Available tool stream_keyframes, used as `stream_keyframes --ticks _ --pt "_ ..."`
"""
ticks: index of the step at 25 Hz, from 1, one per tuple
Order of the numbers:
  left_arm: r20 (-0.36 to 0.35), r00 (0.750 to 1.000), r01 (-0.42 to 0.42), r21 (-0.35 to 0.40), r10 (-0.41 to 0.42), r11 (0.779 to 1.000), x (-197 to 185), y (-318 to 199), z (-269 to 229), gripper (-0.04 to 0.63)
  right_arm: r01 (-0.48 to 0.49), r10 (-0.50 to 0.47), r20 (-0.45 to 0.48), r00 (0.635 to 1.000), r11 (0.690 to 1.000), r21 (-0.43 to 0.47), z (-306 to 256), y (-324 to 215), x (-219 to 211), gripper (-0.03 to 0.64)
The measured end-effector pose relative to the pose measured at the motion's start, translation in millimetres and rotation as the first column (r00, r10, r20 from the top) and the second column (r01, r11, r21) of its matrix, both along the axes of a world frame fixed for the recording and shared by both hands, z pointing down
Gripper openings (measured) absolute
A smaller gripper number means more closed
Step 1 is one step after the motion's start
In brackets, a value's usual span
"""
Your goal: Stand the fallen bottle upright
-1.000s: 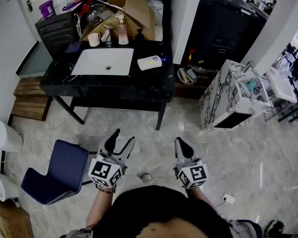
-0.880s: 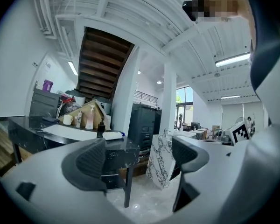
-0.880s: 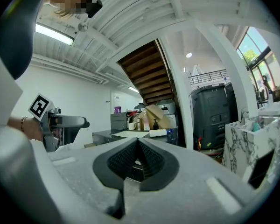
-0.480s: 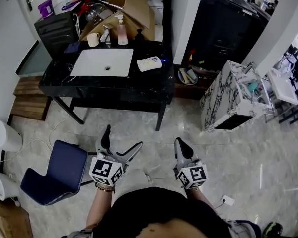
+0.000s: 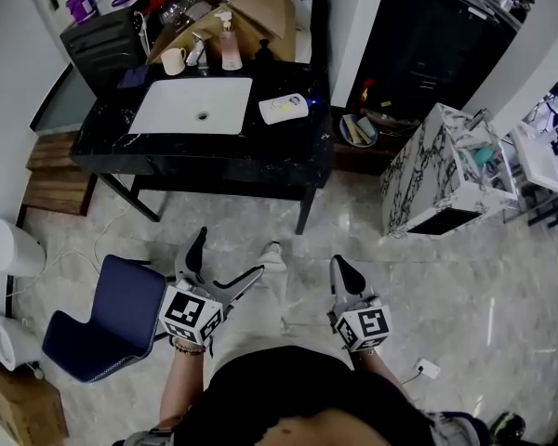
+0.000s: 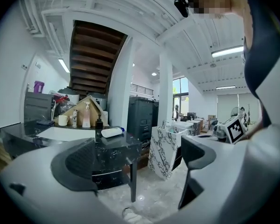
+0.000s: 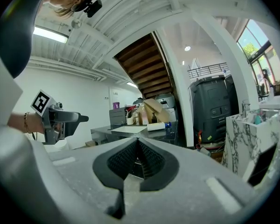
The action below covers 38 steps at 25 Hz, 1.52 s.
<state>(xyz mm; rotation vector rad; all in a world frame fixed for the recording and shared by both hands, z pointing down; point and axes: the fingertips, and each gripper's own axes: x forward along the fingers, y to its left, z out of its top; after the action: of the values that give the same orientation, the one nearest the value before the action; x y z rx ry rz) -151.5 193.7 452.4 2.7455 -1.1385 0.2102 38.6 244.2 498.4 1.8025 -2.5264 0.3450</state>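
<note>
The fallen bottle (image 5: 285,108), white with a blue cap end, lies on its side on the black table (image 5: 288,156), right of the white sink (image 5: 193,107). It also shows far ahead in the left gripper view as the bottle (image 6: 111,132), and in the right gripper view as the bottle (image 7: 157,126). Both grippers hang over the floor, well short of the table. My left gripper (image 5: 225,260) is open; its jaws have just been opening and nothing is between them. My right gripper (image 5: 339,269) is shut with nothing in it.
A blue chair (image 5: 112,319) stands to the left of my left gripper. A marble-patterned cabinet (image 5: 437,179) stands at the right. On the table's back edge are a cup (image 5: 174,60), a pink pump bottle (image 5: 229,52), a black pump bottle (image 6: 98,127) and a cardboard box (image 5: 251,7).
The left gripper's jaws have spread from partly open to wide. Both grippers sank a little, and the person's leg has stepped forward between them.
</note>
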Motion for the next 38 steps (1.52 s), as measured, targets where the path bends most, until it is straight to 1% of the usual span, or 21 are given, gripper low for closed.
stream_keyframes --ticks 3,5,8,12,15,17,21,25,28,30,32,35,38 --pt "0.033 0.999 0.016 -0.037 -0.015 0.999 0 -27 9 0.546 -0.012 0.012 0.000 1.000 1.000 0.007 -1 -17 4 0.005" --pt "0.035 0.999 0.028 -0.047 -0.027 0.998 2 -47 8 0.546 -0.020 0.020 -0.003 1.000 1.000 0.014 -4 -32 9 0.005" --pt "0.017 1.000 0.021 -0.027 -0.020 0.999 11 -78 -1 0.546 -0.028 0.029 -0.007 1.000 0.999 0.022 -9 -55 18 0.005" --pt "0.017 1.000 -0.009 -0.001 0.009 1.000 26 -122 -4 0.546 -0.043 0.043 -0.015 0.999 0.999 0.031 -10 -92 32 0.005" --pt "0.013 0.999 -0.040 0.014 0.040 0.999 38 -154 -6 0.546 -0.061 0.061 -0.011 0.998 0.998 0.005 -6 -124 43 0.005" --pt "0.019 0.997 -0.072 0.029 0.072 0.997 47 -176 -10 0.546 -0.055 0.055 -0.012 0.998 0.998 -0.004 -7 -149 46 0.005" --pt "0.052 0.992 -0.118 0.037 0.116 0.992 59 -225 -15 0.546 -0.035 0.034 -0.037 0.999 0.999 -0.012 -8 -201 52 0.005" --pt "0.119 0.984 -0.139 0.034 0.134 0.990 67 -284 -14 0.546 -0.059 0.058 -0.028 0.998 0.998 -0.014 -15 -255 63 0.005" --pt "0.145 0.976 -0.170 0.028 0.164 0.985 77 -323 -17 0.546 -0.067 0.066 -0.024 0.998 0.998 -0.014 -17 -291 67 0.005" --pt "0.164 0.968 -0.196 0.012 0.192 0.981 85 -345 -12 0.546 -0.061 0.060 -0.029 0.998 0.998 -0.011 -17 -312 67 0.005" --pt "0.199 0.954 -0.227 -0.010 0.224 0.974 94 -364 -3 0.546 -0.068 0.067 -0.027 0.997 0.998 -0.013 -17 -329 70 0.005" --pt "0.259 0.923 -0.284 -0.041 0.284 0.958 114 -386 7 0.546 -0.087 0.086 -0.018 0.996 0.996 -0.014 -18 -349 77 0.005" --pt "0.304 0.889 -0.333 -0.086 0.343 0.939 133 -403 19 0.546 -0.110 0.110 -0.007 0.994 0.994 -0.022 -15 -360 87 0.005"
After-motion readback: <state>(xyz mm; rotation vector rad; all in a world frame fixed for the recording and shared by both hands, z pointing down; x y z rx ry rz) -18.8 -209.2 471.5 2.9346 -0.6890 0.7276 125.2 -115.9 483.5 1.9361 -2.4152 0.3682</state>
